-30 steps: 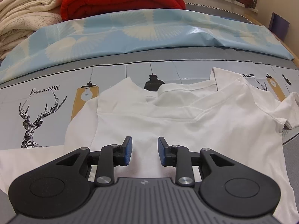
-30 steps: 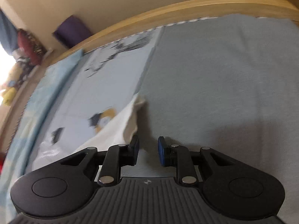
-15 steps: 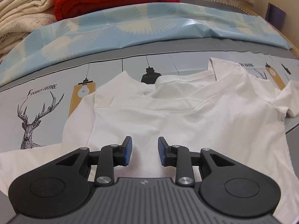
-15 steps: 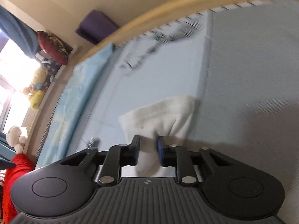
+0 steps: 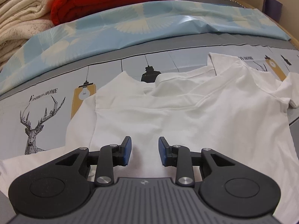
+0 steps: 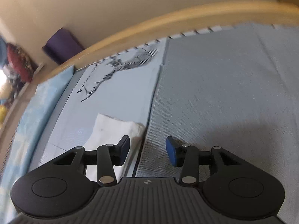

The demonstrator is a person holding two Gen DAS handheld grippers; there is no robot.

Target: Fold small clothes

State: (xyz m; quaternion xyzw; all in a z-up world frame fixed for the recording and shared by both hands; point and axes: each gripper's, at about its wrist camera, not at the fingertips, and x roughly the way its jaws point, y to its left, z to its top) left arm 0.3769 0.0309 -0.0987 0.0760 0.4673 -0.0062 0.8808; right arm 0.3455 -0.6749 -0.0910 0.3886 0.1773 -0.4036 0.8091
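Right now the shirt [image 5: 168, 115] lies spread on the printed sheet [image 5: 46, 100], its sleeve [image 6: 115, 128] just left of the right gripper [image 6: 147, 149], whose jaws have just been opening and hold nothing; the left gripper [image 5: 144, 151] hovers part-open over the shirt's lower middle, empty. Risk: the freed sleeve could flop unevenly, or a pinch here could bunch both layers

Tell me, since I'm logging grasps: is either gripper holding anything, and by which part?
Nothing is held. The right gripper has just opened beside a white sleeve; the left gripper is open over the white shirt.
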